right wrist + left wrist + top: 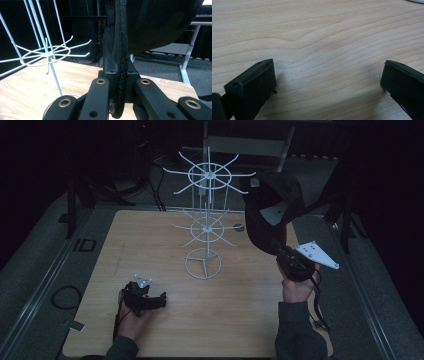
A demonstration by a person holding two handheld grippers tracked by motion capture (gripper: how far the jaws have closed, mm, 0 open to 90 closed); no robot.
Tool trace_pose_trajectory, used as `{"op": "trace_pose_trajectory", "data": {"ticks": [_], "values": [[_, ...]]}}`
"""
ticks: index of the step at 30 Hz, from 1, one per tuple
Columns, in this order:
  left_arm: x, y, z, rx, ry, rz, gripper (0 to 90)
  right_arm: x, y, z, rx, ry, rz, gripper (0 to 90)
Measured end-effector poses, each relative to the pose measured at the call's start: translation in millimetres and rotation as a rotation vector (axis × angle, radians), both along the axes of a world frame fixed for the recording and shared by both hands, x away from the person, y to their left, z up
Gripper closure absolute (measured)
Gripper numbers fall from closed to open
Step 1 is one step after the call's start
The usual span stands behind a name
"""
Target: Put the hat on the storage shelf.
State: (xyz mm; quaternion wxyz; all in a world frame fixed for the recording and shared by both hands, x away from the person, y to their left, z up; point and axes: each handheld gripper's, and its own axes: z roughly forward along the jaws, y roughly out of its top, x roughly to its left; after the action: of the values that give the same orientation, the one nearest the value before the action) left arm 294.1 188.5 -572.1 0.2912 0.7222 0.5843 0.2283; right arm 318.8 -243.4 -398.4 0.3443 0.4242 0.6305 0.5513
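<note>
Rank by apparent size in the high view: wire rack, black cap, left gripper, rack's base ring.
1. wire rack
2. black cap, though it is held up nearer the camera by the right gripper, so it may look oversized
3. left gripper and base ring: look about alike, not ranked

L gripper (159,301) jaws apart, low; R gripper (280,251) clamped, raised.

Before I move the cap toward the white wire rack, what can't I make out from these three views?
- Right tongs, right gripper view: pads hidden behind the black cap's edge; cap cut off by the top edge.
- Cap, high view: too dark for detail.
- White wire rack, high view: hook tips too thin to judge their gap to the cap.
- Left tongs, left gripper view: open over the table; rack beyond the top edge.
</note>
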Motion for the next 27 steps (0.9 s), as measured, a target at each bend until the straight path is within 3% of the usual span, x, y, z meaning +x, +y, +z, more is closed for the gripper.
{"op": "trace_pose_trajectory", "data": {"ticks": [27], "values": [[0.3, -0.9, -0.1, 0.0, -0.001, -0.005, 0.1, -5.9, -3.3, 4.8, 0.004, -0.034, -0.02, 86.1]]}}
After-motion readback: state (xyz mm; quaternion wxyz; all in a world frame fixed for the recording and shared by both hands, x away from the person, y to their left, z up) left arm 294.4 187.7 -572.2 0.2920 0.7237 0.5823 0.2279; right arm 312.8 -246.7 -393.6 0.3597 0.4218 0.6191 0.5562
